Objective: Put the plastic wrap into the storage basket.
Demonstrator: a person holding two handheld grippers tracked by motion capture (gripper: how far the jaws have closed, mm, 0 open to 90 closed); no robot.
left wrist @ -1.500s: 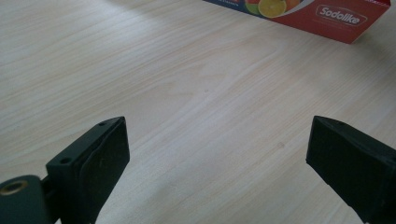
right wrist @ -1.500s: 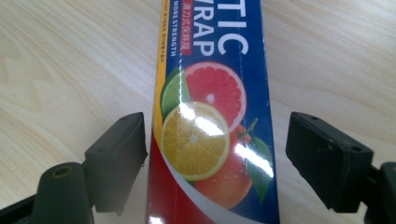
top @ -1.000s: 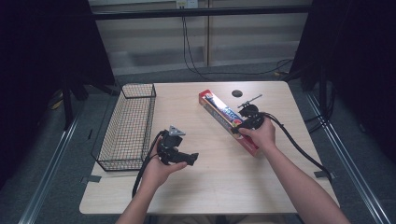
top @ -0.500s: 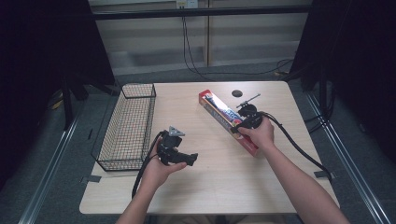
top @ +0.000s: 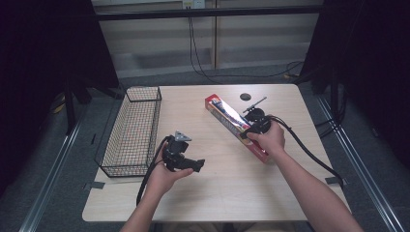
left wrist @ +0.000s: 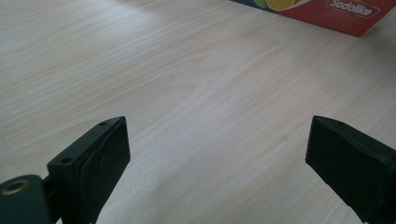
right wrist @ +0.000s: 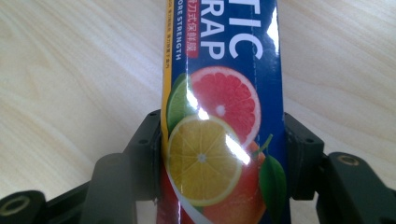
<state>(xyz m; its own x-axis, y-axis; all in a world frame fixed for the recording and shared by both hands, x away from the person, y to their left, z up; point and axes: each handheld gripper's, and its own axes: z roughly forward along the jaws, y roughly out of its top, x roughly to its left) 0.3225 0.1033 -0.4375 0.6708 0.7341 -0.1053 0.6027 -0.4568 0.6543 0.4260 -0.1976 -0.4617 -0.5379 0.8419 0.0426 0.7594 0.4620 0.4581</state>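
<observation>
Sitting across most of the high view is the pale wooden surface, so that's the biggest thing going on. Next down in size is the black wire basket, parked along the left edge of the surface, long side running away from the person.

Then comes the long box of plastic wrap, red on the sides with a blue top and citrus slices printed on it. It lies diagonally on the right half of the surface, well apart from the basket, with its far end pointing toward the back and its near end under the person's right hand.

The right hand-held gripper is on that near end. Its jaws have just been closing, and the right gripper view shows the box squeezed between them, one black jaw pressed to each long side, so it's clamped on.

The left hand-held gripper sits between the basket and the box, near the front. In the left gripper view its jaws stand wide apart with nothing but bare wood between them, and a red corner of the box shows further off.

Smallest bit: a dark round disc near the far edge.
</observation>
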